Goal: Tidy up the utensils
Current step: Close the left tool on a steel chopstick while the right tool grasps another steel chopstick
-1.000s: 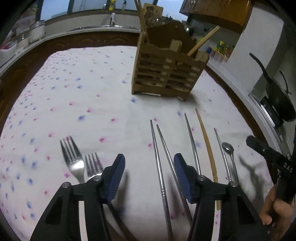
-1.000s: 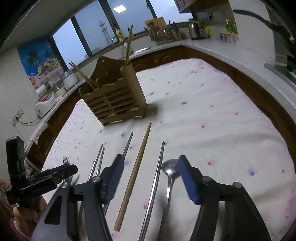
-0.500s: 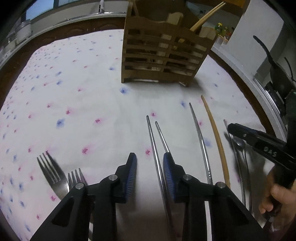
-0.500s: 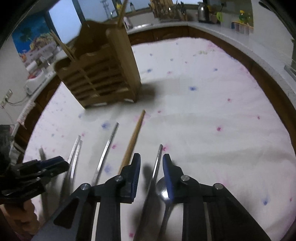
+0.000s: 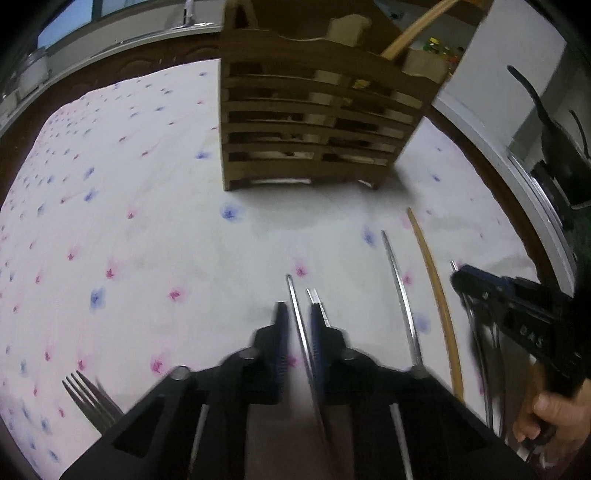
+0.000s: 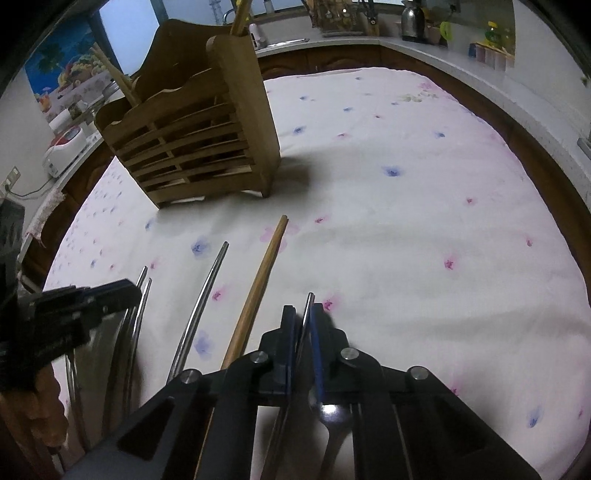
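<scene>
My left gripper [image 5: 296,317] is shut on a metal chopstick [image 5: 295,295]; a second metal chopstick [image 5: 317,301] lies just right of it on the cloth. My right gripper [image 6: 302,319] is shut on another metal chopstick [image 6: 308,301], with a spoon [image 6: 327,410] under its right finger. Between the grippers lie a third metal chopstick [image 5: 400,284] and a wooden chopstick [image 6: 264,271]. The wooden utensil caddy [image 5: 314,114] stands ahead, with wooden chopsticks in it; it also shows in the right wrist view [image 6: 192,136]. A fork [image 5: 86,397] lies at the left.
The floral tablecloth [image 6: 406,192] covers the table, with a dark wooden edge around it. A black pan [image 5: 554,147] stands on the counter at the right. A kettle and bottles [image 6: 413,18] stand on the far counter.
Both grippers moved forward and lower and closed fully, each onto a metal chopstick. The caddy looms closer in both views.
</scene>
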Demonstrator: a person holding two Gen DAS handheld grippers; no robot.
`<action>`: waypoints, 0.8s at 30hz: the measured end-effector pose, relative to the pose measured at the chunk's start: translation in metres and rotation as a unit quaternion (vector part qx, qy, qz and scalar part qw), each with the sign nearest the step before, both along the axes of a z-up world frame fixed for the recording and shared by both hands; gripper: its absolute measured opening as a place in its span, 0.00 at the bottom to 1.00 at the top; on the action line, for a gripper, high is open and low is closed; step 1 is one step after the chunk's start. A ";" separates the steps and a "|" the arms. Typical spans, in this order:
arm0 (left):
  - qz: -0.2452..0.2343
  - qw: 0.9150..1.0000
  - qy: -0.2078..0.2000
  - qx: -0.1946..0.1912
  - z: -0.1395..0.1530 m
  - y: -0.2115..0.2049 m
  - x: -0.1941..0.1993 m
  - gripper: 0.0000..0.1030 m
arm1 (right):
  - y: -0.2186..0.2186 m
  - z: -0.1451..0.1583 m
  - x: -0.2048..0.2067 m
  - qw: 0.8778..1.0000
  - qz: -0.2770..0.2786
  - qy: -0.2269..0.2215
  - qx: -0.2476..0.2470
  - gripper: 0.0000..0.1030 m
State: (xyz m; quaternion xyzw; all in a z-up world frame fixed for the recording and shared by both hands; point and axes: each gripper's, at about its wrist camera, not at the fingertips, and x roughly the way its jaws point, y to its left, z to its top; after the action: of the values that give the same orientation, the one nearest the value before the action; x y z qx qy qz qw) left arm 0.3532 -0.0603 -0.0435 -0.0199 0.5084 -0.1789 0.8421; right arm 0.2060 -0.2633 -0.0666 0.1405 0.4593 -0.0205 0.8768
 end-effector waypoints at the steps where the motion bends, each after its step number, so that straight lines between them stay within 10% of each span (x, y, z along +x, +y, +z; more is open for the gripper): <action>1: -0.002 1.000 -0.001 -0.001 0.000 0.000 0.001 0.05 | 0.000 0.000 0.000 1.000 0.000 -0.001 0.001 0.08; 24: 0.003 0.998 -0.058 -0.035 0.059 0.020 -0.050 0.02 | 0.007 0.067 -0.040 0.995 -0.001 -0.093 0.048 0.04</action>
State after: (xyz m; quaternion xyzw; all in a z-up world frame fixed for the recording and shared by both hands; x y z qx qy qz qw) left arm 0.3035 -0.0400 0.0156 -0.0401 0.4520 -0.1947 0.8696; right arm 0.1662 -0.2564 0.0005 0.1840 0.3759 0.0134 0.9081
